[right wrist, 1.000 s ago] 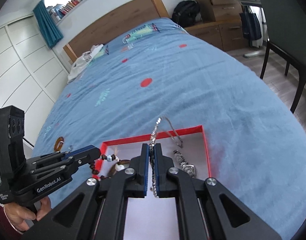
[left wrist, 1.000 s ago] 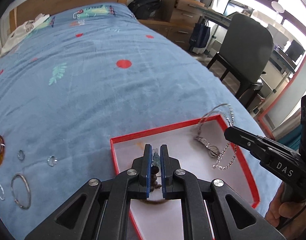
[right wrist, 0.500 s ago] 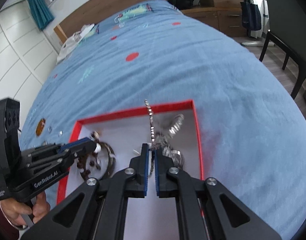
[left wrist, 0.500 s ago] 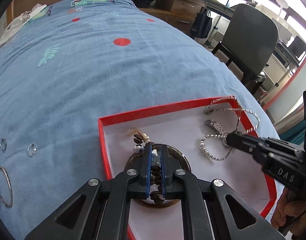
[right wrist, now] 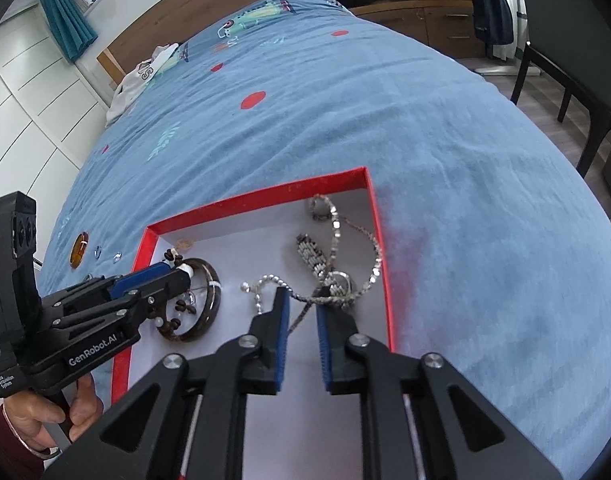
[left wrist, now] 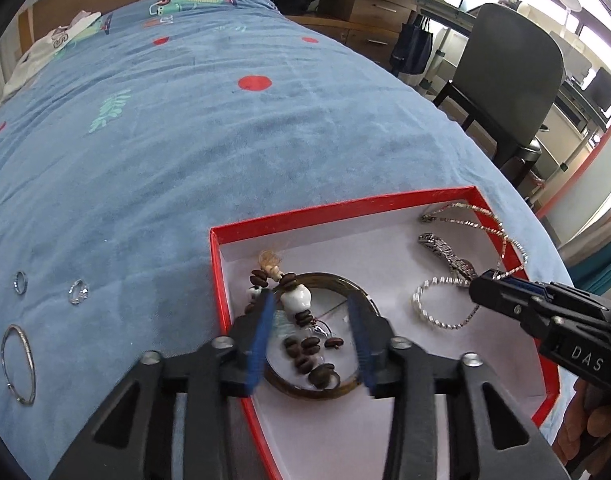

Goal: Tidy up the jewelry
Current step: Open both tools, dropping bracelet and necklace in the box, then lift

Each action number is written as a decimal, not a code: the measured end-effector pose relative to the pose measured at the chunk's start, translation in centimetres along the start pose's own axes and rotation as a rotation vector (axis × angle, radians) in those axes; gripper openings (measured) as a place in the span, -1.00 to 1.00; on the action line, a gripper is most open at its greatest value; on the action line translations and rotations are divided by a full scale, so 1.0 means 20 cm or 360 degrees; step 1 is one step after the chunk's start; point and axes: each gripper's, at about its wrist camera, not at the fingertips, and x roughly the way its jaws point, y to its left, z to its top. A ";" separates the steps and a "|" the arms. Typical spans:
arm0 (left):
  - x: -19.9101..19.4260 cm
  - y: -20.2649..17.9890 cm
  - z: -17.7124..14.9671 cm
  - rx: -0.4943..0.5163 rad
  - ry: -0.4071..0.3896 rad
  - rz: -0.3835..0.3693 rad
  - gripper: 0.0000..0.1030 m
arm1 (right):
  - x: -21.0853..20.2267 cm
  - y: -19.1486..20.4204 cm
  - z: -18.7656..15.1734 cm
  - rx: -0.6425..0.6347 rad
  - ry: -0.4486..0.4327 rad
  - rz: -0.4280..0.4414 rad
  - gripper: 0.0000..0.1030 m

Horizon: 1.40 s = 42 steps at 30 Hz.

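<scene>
A red-rimmed box with a white floor lies on the blue bed. My left gripper is open over its left half, above a brown bead bracelet that lies inside a dark bangle. My right gripper is open over the right half, just behind a silver chain necklace and a metal watch. The box also shows in the right wrist view. In the left wrist view the chain lies loose at the right gripper's tip.
Loose on the blanket left of the box lie a large silver hoop, two small rings and an amber bangle. A dark chair and a desk stand right of the bed. White clothing lies by the headboard.
Both grippers have lowered into the box and opened. The bead bracelet dropped from the left gripper onto the bangle, and the chain dropped from the right gripper by the watch.
</scene>
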 end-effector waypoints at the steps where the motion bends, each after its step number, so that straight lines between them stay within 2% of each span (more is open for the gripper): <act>1: -0.01 0.00 0.00 0.0003 -0.0001 0.0003 -0.16 | -0.01 0.00 -0.01 0.0005 0.0002 -0.0003 -0.51; 5: -0.06 -0.02 -0.01 0.0017 -0.0008 0.0026 -0.05 | -0.06 0.01 -0.04 0.0017 0.0006 -0.0015 -0.29; 8: -0.11 -0.02 -0.02 0.0022 -0.0019 0.0037 0.00 | -0.09 0.01 -0.07 0.0032 0.0013 -0.0031 -0.23; 21: -0.36 -0.07 -0.11 0.0041 -0.0072 0.0029 0.02 | -0.28 0.09 -0.18 0.0022 -0.0015 -0.0064 -0.22; 31: -0.64 -0.14 -0.20 0.0066 -0.0164 0.0012 0.10 | -0.61 0.20 -0.25 0.0009 -0.0147 -0.0076 -0.22; 42: -0.96 -0.14 -0.33 0.0042 -0.0292 0.0058 0.17 | -0.95 0.31 -0.31 -0.0023 -0.0300 -0.0117 -0.22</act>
